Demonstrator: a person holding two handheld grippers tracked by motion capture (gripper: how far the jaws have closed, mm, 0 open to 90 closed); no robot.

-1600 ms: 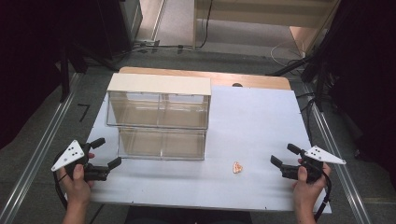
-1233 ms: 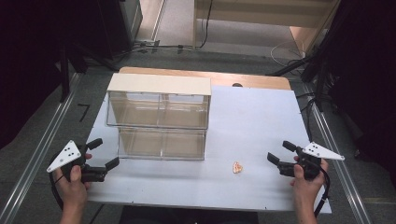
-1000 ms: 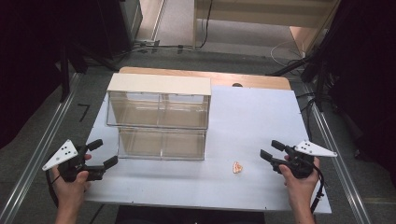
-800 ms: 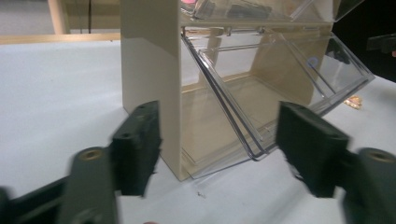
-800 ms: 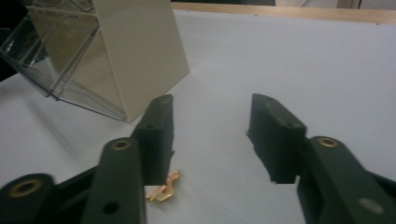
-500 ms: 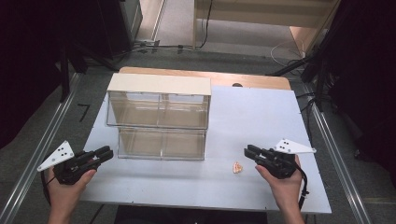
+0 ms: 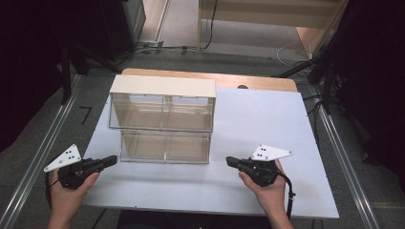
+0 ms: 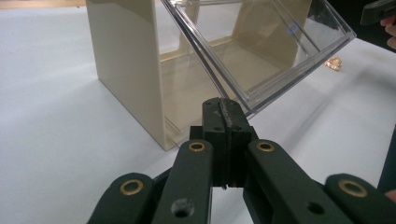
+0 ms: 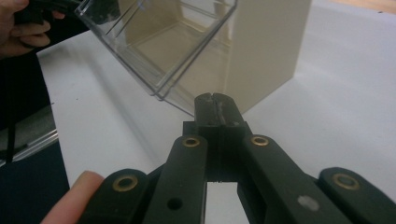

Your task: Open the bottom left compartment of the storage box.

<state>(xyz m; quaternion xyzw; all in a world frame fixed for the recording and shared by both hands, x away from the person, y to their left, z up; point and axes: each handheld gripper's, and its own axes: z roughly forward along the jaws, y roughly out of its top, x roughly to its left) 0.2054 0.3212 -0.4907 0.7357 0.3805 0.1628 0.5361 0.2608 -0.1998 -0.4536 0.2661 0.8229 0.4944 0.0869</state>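
The small coppery piece (image 8: 334, 63) lies on the white desk (image 7: 267, 114), near its near edge and off the near right corner of the cream cabinet (image 7: 162, 86). It sits just beside the right gripper (image 7: 229, 161) and well apart from the left gripper (image 7: 112, 160), so the right hand is the nearer. Both grippers have their black jaws pressed together on nothing. The piece looks crinkled and shiny, and it is too small to tell its long axis. The clear, hard-walled plastic drawer (image 7: 165, 147) juts towards the near edge, long side parallel to it
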